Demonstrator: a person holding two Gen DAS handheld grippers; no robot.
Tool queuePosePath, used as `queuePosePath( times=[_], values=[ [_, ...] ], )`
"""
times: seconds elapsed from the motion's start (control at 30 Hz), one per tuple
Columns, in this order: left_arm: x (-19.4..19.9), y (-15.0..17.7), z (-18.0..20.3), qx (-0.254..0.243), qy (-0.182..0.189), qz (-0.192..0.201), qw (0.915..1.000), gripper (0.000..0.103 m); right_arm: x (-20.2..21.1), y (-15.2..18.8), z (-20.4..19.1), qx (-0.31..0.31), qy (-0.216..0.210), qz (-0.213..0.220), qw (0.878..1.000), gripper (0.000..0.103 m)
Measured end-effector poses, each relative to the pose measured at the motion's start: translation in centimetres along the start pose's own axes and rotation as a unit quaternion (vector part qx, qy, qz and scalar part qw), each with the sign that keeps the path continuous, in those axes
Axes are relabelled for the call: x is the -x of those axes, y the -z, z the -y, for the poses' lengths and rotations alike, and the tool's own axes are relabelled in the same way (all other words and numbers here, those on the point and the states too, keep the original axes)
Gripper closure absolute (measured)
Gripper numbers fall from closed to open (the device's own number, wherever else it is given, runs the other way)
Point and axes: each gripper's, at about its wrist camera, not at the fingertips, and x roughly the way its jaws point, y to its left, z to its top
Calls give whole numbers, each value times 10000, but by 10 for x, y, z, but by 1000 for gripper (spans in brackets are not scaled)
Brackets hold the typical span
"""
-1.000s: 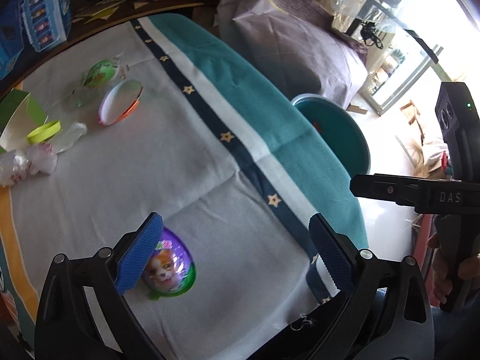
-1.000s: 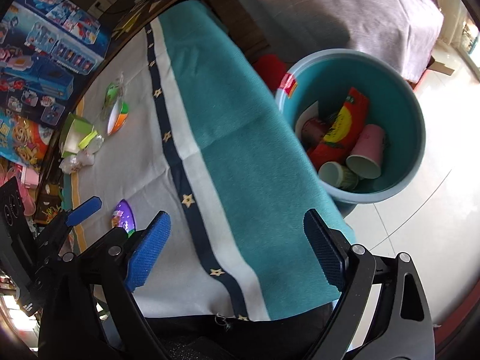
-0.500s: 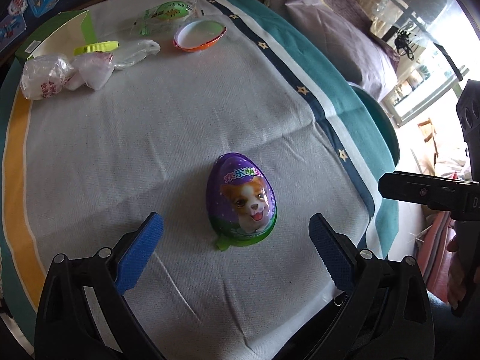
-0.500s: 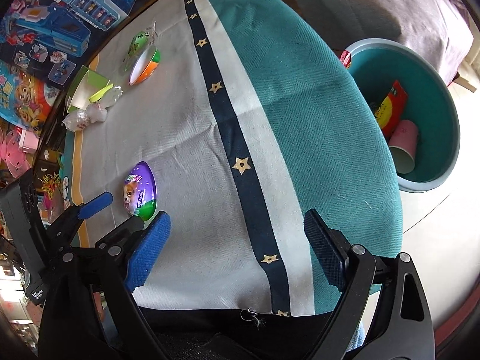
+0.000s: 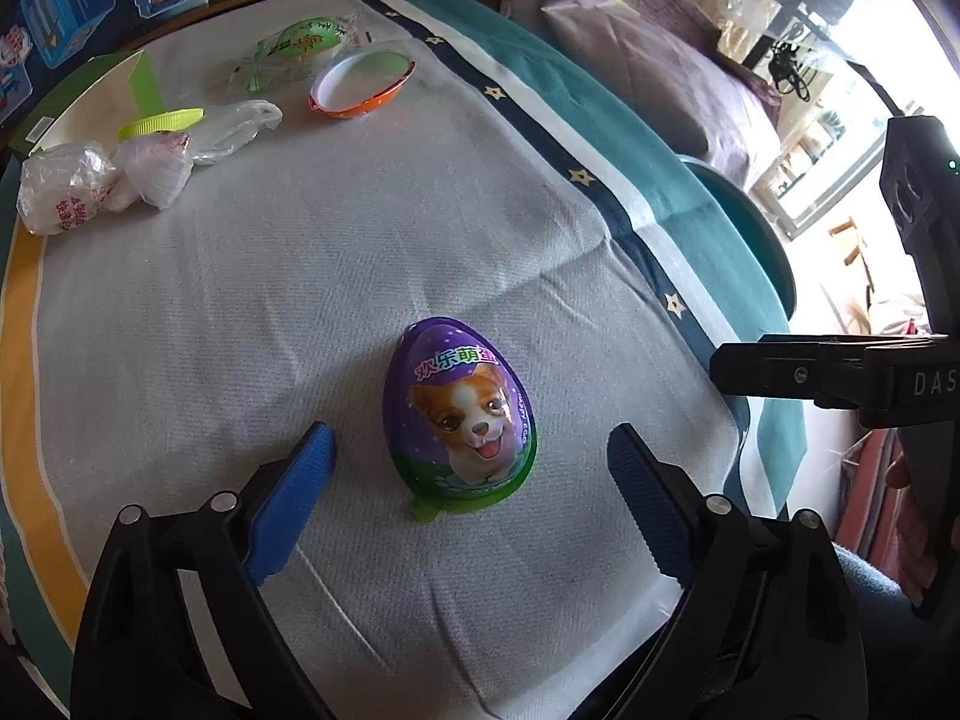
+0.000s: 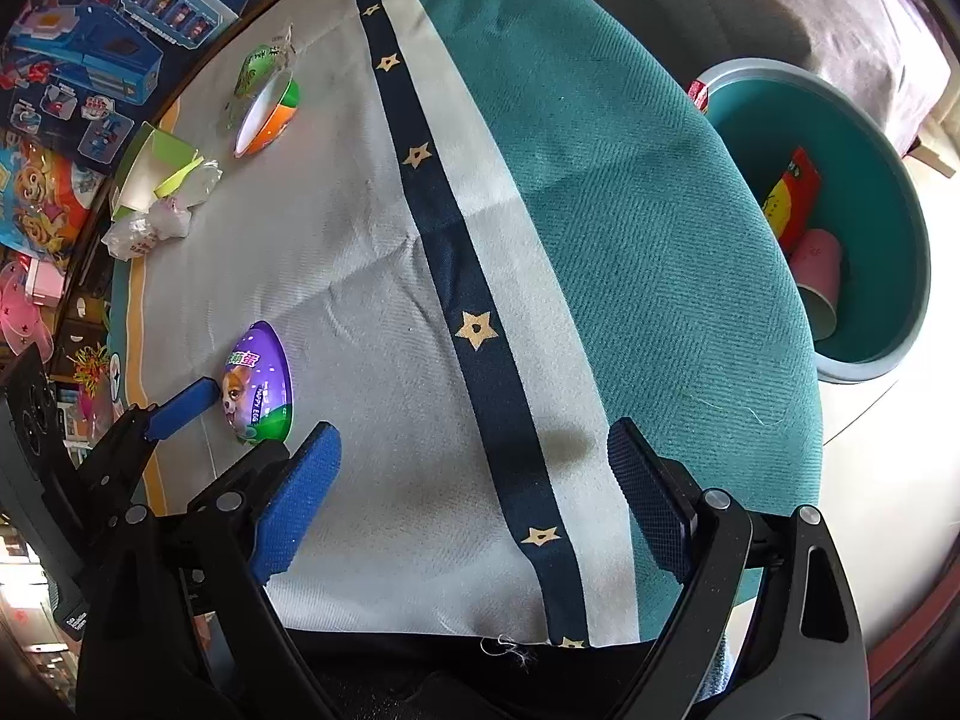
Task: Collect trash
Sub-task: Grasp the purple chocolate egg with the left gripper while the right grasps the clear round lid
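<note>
A purple and green plastic egg printed with a puppy lies on the white cloth. My left gripper points down at it with the egg between the blue fingers. Its jaws are closing, and a gap still shows on each side of the egg. In the right wrist view the egg lies at the left, with one left finger beside it. My right gripper is open over the cloth's dark star stripe, with nothing between its fingers.
At the far side lie an orange half shell, a green wrapper, crumpled clear bags, a yellow-green lid and a green carton. A teal bin holding a red packet and cups stands off the table's right edge. Toy boxes line the back.
The left gripper shifted so the egg went from under its left finger to the middle between both fingers, which narrowed slightly. The right gripper moved left over the table; the bin slid to the right edge.
</note>
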Motion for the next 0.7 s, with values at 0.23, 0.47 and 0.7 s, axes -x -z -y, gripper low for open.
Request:
queuePosePath(
  times=[0.23, 0.47, 0.7],
  values=[
    [1, -2, 3, -199, -166, 198, 9995, 53, -3, -6, -2, 15, 43, 21, 10000, 17],
    [13, -22, -40, 460, -202, 423, 9978, 53, 0, -32, -22, 252, 36, 115, 9996, 17],
    [35, -46, -77, 827, -203, 762, 9935, 53, -6, -88, -65, 692, -120, 287, 9971, 17]
  ],
)
